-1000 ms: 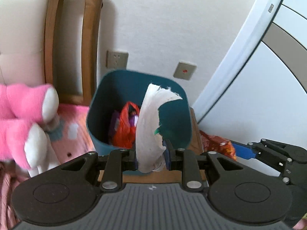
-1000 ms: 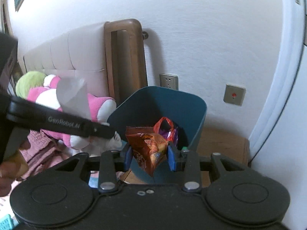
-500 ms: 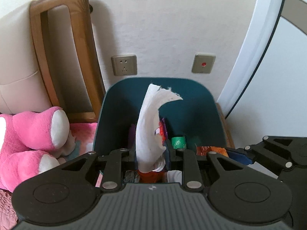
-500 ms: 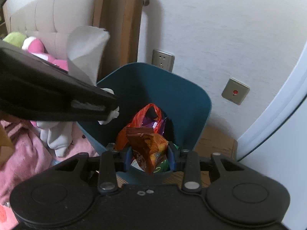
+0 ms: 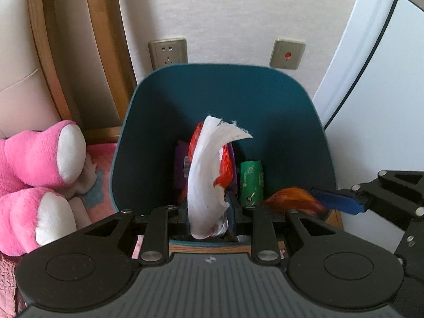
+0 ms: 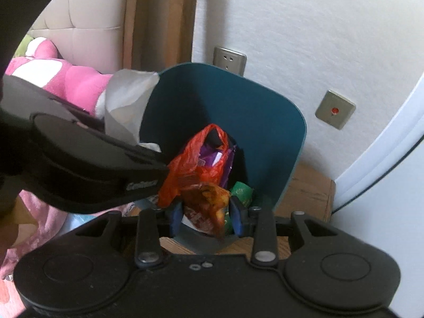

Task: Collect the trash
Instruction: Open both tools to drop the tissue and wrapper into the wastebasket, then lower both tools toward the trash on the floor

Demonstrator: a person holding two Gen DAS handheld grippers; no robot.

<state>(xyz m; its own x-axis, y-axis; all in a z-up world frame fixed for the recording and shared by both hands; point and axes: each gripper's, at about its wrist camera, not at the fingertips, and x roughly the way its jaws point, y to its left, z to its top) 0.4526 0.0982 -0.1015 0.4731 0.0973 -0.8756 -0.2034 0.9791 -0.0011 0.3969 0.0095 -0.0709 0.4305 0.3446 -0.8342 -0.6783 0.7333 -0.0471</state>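
A dark teal trash bin (image 5: 291, 111) (image 6: 265, 122) stands on a wooden stand against the wall. Inside lie a red plastic bag (image 6: 196, 159), a purple wrapper (image 6: 212, 156) and a green roll (image 5: 250, 180). My left gripper (image 5: 208, 220) is shut on a white paper tissue (image 5: 209, 169), which stands up over the bin's mouth. My right gripper (image 6: 206, 217) is shut on an orange snack bag (image 6: 206, 201), held above the bin's near rim. That snack bag (image 5: 291, 201) and the right gripper's blue fingers (image 5: 336, 201) show at the right of the left wrist view.
A pink and white plush toy (image 5: 39, 175) lies on pink bedding left of the bin. A wooden-framed padded headboard (image 5: 79, 53) rises behind it. A wall socket (image 5: 167, 51) and a switch plate (image 5: 287, 54) sit above the bin. A white curved panel (image 5: 371, 66) stands at right.
Both grippers have come down and closer over the bin, which now fills more of each view. The tissue and snack bag stay gripped.
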